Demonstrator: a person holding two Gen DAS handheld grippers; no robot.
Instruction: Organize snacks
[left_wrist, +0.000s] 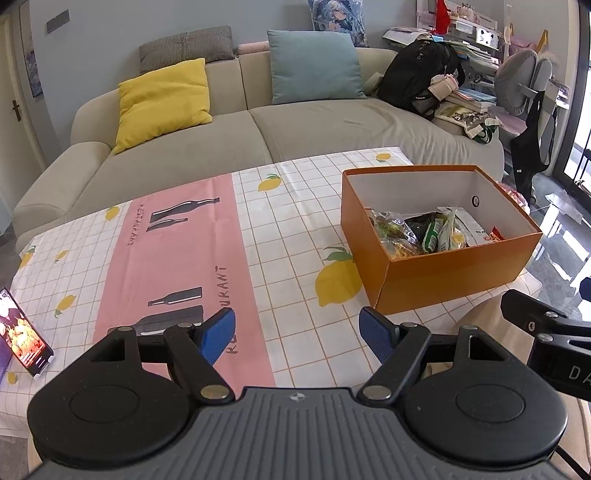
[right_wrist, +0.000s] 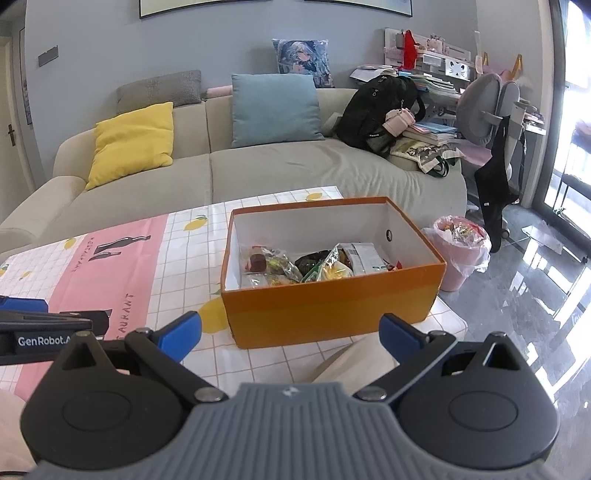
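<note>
A: Where are the snacks sitting relative to each tool?

B: They are lying inside the orange box. The left tool is hovering over the table, blue fingers spread wide and holding nothing; the box is lying ahead of it to the right. The right tool is also gaping wide and empty, with the box standing straight ahead of it, near its fingertips but apart.

A: And around the box?

B: A lemon-print tablecloth with a pink panel is spreading left of the box, a phone far left. Behind the box a beige sofa is carrying cushions; right of it a pink bin is standing on the floor.
</note>
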